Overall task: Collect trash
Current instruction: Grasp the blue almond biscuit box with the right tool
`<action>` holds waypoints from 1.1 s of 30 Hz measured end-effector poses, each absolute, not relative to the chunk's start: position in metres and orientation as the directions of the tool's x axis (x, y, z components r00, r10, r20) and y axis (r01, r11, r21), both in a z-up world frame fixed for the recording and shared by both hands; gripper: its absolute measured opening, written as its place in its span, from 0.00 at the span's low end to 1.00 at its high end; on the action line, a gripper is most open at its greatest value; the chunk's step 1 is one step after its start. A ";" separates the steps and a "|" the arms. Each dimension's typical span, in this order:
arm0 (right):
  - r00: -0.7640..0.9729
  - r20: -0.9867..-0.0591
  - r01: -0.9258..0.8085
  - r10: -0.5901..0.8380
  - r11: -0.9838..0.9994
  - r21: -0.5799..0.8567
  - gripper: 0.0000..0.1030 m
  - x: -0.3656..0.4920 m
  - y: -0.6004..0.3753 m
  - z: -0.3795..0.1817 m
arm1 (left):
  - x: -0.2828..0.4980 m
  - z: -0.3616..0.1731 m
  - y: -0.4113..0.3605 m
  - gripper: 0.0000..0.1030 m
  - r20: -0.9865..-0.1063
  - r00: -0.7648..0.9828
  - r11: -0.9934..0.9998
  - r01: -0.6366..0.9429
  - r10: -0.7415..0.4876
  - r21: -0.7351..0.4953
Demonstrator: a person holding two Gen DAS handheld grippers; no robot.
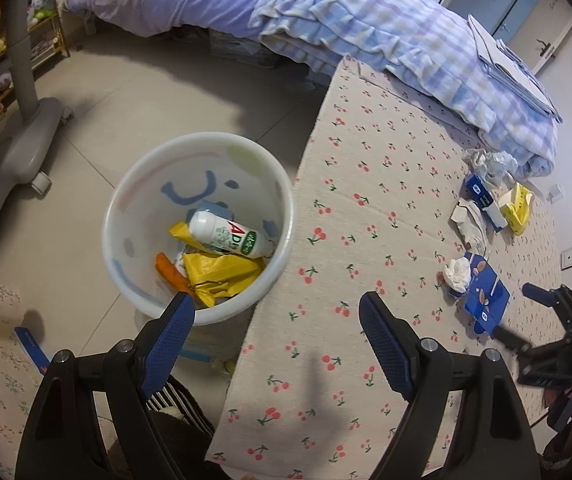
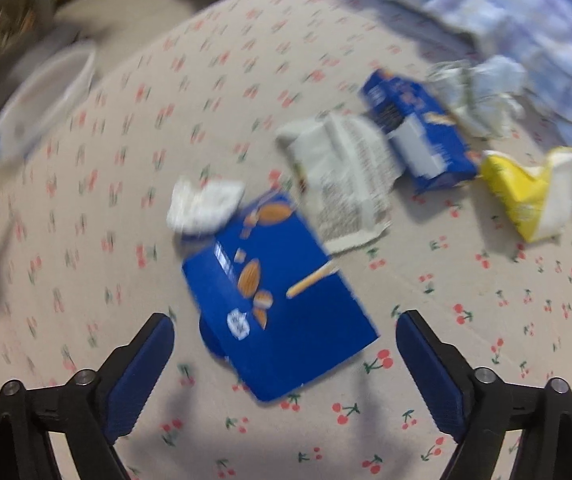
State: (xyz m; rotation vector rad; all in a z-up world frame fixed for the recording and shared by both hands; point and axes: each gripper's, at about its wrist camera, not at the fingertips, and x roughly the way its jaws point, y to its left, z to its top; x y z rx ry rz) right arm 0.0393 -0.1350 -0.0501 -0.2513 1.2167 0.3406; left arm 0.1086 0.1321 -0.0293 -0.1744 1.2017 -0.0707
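My left wrist view is sharp and evenly lit by soft, cool indoor light, with dull shadows on the floor [image 1: 190, 108] behind the white bin [image 1: 126, 216] and faint finger shadows on the cherry-print cloth [image 1: 365, 208]. My right wrist view is smeared by motion blur, worst at the left edge, so the print on the blue box [image 2: 286, 312] and the paper wrapper [image 2: 345, 184] is unreadable. Both pictures bulge like a fishbowl, with black corners and straight edges bent near the rim.
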 end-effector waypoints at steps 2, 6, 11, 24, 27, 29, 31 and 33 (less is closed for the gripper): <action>0.289 -0.954 -0.438 0.084 0.897 -0.054 0.91 0.037 -0.126 -0.060 | 0.110 -0.031 0.129 0.84 -0.923 0.355 0.985 -0.032 -0.146 -0.168; 0.281 -0.960 -0.471 0.011 0.873 -0.128 0.91 0.040 -0.117 -0.075 | 0.110 -0.034 0.125 0.84 -0.927 0.345 0.986 -0.027 -0.146 -0.165; 0.286 -0.958 -0.456 -0.015 0.877 -0.150 0.91 0.051 -0.119 -0.081 | 0.110 -0.037 0.121 0.84 -0.931 0.338 0.987 -0.020 -0.141 -0.157; 0.216 -0.965 -0.282 0.147 0.956 0.082 0.75 0.074 -0.162 -0.087 | 0.110 -0.048 0.094 0.84 -0.938 0.319 0.991 0.035 -0.133 -0.128; 0.222 -0.955 -0.219 0.195 0.965 0.146 0.72 0.069 -0.179 -0.075 | 0.112 -0.052 0.076 0.84 -0.939 0.315 0.990 0.073 -0.139 -0.122; 0.225 -0.953 -0.186 0.201 0.969 0.161 0.71 0.062 -0.190 -0.069 | 0.114 -0.054 0.064 0.84 -0.939 0.310 0.988 0.095 -0.147 -0.123; 0.230 -0.951 -0.148 0.205 0.974 0.174 0.70 0.057 -0.203 -0.065 | 0.116 -0.057 0.048 0.84 -0.939 0.303 0.984 0.126 -0.160 -0.128; 0.235 -0.949 -0.102 0.209 0.976 0.190 0.70 0.050 -0.215 -0.060 | 0.118 -0.060 0.027 0.84 -0.939 0.297 0.978 0.163 -0.176 -0.132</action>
